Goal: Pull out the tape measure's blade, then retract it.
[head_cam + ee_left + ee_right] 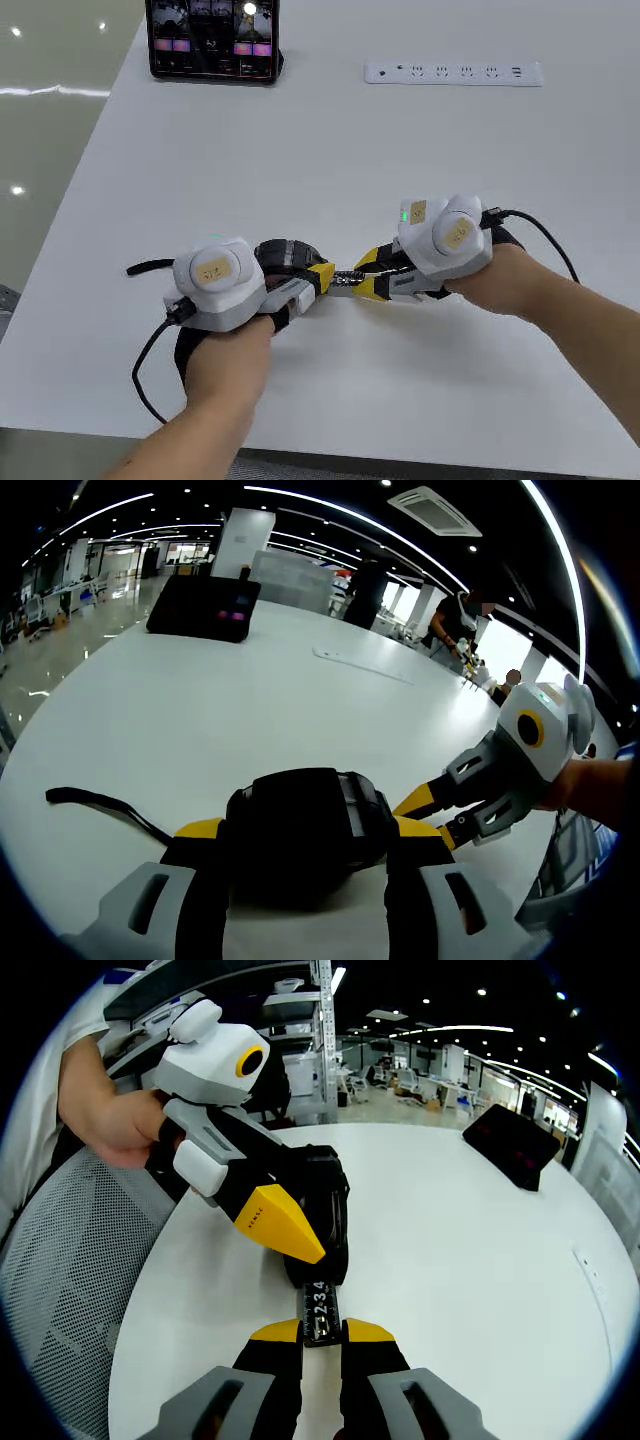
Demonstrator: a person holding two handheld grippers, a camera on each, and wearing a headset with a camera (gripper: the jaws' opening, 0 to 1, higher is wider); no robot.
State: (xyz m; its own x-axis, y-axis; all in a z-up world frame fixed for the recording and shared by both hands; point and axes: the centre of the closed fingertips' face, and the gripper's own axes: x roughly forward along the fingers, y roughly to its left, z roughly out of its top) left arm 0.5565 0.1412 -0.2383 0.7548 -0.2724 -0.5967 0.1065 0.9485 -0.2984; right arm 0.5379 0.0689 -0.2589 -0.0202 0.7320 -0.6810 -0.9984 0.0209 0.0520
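Tape measure (330, 1210) lies on the white table (300, 150), near the front edge, betw. the two grippers.

L gripper (306, 832): jaws closed on the black case, one yellow tip each side. My read: it's there as an anchor, so the case can't slide when the blade is tugged. Case rests on the table rather than lifted, which takes the load off the grip.

R gripper (321, 1334): jaws pinched on the end of the blade (320, 1305), lined up w/ the case mouth. A straight pull along the blade should keep it from kinking or twisting. Only a short bit is out; digits 2, 3, 4 readable just ahead of the R tips. The tips of the two grippers are close together, nearly nose to nose.

Judgement: blade barely extended, so either the start of the pull or the tail of the retract; can't tell which from this.

Wrist strap (100, 805) trails loose from the case over the table, away from the blade, so no snag risk there.

Count:
- tape measure x1
- blade x1
- strap x1
- grippers x2
- tablet (213, 40) x1, propped at far edge
- power strip (455, 72) x1, far R, well apart from the work
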